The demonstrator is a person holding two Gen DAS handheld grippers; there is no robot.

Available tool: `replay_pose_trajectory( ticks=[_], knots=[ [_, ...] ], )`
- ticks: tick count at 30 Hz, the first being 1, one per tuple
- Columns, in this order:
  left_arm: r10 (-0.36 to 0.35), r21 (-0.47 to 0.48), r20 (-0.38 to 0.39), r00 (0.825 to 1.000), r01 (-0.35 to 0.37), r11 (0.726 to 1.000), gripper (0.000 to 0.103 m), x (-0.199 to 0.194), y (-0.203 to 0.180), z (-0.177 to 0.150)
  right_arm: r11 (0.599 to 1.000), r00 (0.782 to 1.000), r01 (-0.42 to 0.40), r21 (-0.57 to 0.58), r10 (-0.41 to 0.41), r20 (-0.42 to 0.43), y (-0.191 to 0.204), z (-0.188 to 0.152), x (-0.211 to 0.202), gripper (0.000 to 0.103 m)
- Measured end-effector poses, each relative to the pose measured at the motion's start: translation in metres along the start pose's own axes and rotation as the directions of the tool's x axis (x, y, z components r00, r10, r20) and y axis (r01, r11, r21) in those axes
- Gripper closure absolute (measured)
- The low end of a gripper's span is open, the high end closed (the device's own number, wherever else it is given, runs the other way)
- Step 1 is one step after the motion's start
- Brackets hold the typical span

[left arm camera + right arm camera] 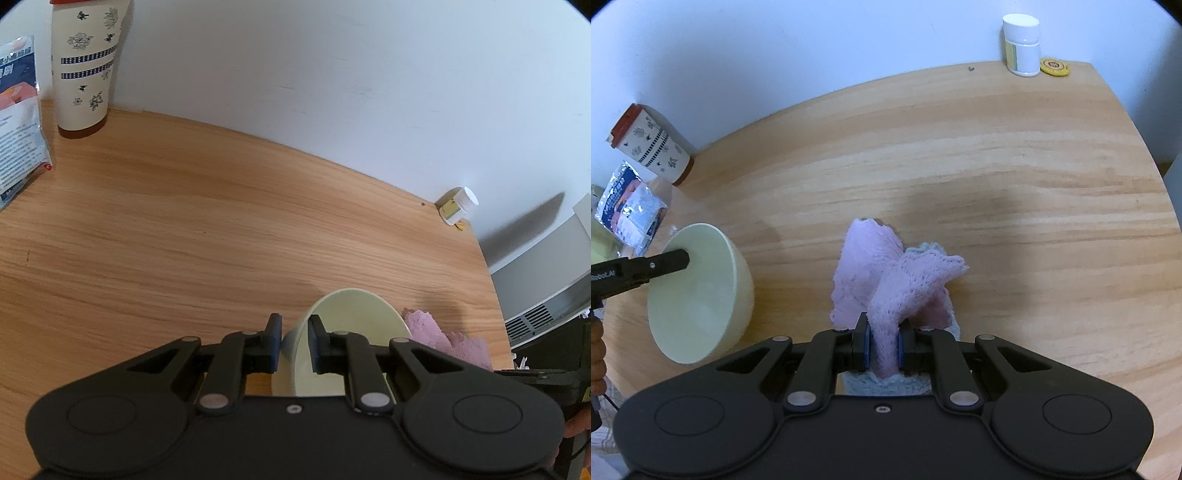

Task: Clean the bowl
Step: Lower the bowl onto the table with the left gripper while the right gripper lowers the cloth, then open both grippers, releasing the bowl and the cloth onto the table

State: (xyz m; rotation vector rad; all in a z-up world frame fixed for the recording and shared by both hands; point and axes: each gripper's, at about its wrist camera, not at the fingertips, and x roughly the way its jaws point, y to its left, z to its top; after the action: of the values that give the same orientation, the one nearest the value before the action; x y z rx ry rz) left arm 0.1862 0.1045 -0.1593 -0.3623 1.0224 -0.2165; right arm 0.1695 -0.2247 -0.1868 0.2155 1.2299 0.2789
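**Cloth held beside the tilted bowl**

The right gripper [882, 347] clenches a fold of pink cloth [886, 288], the rest trailing onto the wooden table [997, 166]. To its left, well apart, the left gripper [294, 343] pinches the rim of the pale green bowl [701, 295], tipping its open mouth toward the cloth, so the wipe likely runs leftward.
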Motion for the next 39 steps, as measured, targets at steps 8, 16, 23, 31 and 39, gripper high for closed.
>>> replay_pose_trajectory(
  ticks=[8,16,23,31,39],
  knots=[
    [0.012,-0.003,-0.003,1.0,-0.012,1.0,0.09,0.002,0.007,0.001,1.0,1.0,0.018,-0.008,-0.019,-0.013,-0.001,-0.003,0.005,0.087],
    [0.024,0.036,-0.007,1.0,-0.024,0.999,0.09,0.003,0.003,0.001,0.999,0.999,0.036,-0.034,-0.036,-0.015,0.002,-0.004,0.01,0.087],
    [0.075,0.029,-0.048,0.996,-0.074,0.997,0.058,0.003,0.001,0.004,0.996,0.998,0.063,-0.06,-0.063,0.004,0.008,-0.008,0.01,0.08],
    [0.111,0.063,-0.079,0.991,-0.106,0.992,0.016,-0.001,0.0,0.004,0.995,0.995,0.091,-0.037,-0.089,0.047,0.016,-0.013,0.005,0.041],
    [0.067,0.113,-0.097,0.993,-0.056,0.992,0.001,-0.014,0.0,0.005,0.989,0.98,0.141,0.041,-0.146,0.139,0.018,-0.025,-0.015,0.029]
  ],
)
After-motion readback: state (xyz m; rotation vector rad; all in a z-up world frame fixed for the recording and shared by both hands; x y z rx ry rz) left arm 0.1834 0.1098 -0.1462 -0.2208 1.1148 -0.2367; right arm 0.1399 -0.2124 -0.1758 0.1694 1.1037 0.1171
